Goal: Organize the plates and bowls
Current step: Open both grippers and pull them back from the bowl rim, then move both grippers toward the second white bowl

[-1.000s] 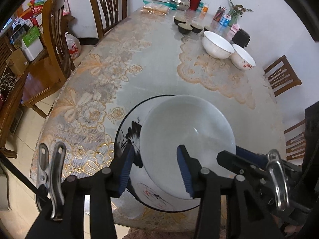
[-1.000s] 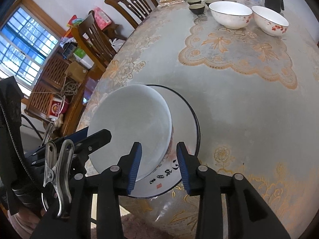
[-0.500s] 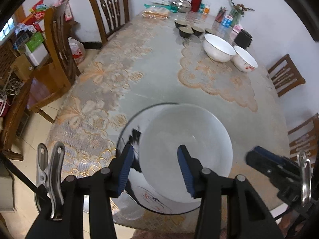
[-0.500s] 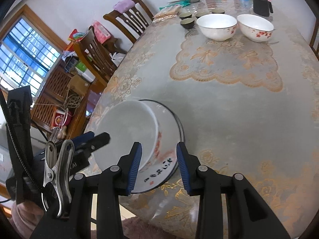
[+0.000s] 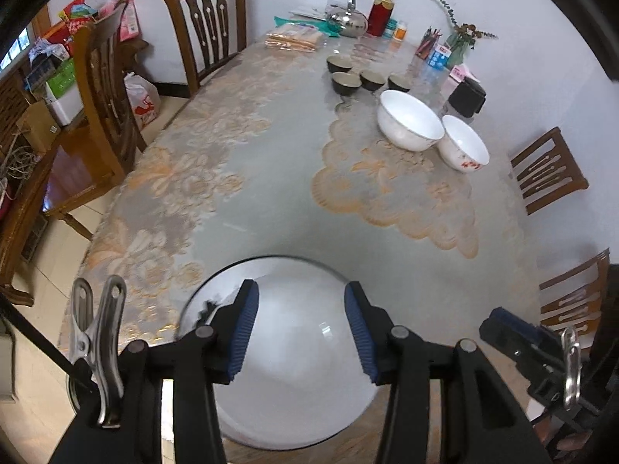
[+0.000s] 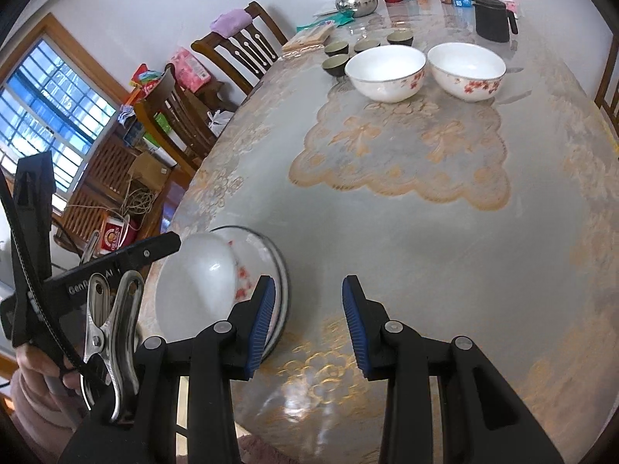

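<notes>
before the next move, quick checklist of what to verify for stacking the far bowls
1. Left tool open: ok, fingers spread, nothing held.
2. Right tool open: ok, only bare cloth between the fingers.
3. Near bowl seated in the plate: ok, though its rim looks tilted in the right wrist view.
4. Two far bowls, the big one and the smaller one, upright and side by side: ok.
5. Path across the table to them: ok, nothing stands between.
6. Plate fully on the table: cannot tell, its near edge sits close to the table edge behind the left tool.
</notes>
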